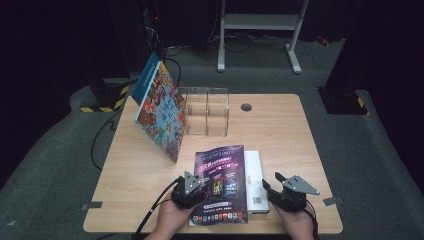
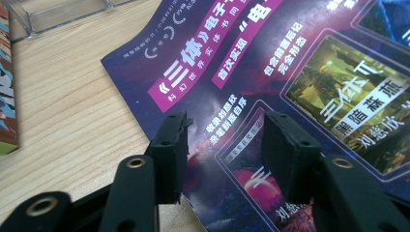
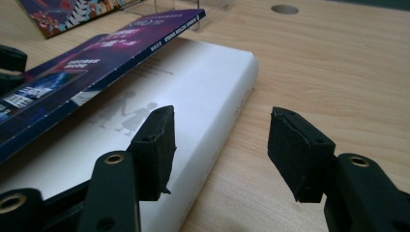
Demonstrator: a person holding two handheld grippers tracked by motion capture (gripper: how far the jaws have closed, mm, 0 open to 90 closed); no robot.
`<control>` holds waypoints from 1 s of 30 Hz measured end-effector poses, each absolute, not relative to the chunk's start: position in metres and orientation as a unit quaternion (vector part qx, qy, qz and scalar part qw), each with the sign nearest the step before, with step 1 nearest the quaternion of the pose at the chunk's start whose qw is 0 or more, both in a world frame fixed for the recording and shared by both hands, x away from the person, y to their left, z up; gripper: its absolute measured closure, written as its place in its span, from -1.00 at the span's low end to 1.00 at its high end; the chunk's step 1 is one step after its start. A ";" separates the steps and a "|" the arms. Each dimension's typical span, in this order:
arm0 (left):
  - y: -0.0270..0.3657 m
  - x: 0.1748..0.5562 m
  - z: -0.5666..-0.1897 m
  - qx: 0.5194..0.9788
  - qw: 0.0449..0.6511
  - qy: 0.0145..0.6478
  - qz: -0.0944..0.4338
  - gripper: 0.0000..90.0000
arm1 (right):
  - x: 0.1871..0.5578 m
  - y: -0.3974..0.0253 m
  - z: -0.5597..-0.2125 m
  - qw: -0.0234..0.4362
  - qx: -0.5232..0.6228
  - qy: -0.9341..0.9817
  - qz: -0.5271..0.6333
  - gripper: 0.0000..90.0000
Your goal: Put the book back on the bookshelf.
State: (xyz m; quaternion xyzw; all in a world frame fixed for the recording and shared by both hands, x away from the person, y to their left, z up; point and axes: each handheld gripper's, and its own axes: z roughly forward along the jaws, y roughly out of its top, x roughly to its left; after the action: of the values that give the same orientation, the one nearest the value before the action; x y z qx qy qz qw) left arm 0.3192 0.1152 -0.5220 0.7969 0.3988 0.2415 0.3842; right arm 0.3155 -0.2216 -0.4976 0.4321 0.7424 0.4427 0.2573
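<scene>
On the pale wooden table (image 1: 280, 130), near its front edge, a thick white book (image 3: 203, 87) lies flat with a dark purple magazine (image 1: 220, 182) on top. The left gripper (image 2: 225, 145) hovers agape over the magazine, seemingly not touching; the right gripper (image 3: 220, 145) gapes wide, empty, astride the book's spine.

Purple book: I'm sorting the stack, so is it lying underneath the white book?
No, the purple book lies on top of the white book, overlapping its left part.
</scene>
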 end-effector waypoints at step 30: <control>0.123 0.322 -0.525 0.786 0.381 0.421 0.245 0.32 | 0.318 -0.157 -0.470 0.227 0.435 0.752 0.440 0.01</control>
State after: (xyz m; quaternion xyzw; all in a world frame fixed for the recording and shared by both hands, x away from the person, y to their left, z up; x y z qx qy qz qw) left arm 0.3223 0.1233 -0.5247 0.7856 0.4213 0.2451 0.3811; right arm 0.3180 -0.1567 -0.4702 0.4353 0.7517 0.4402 0.2272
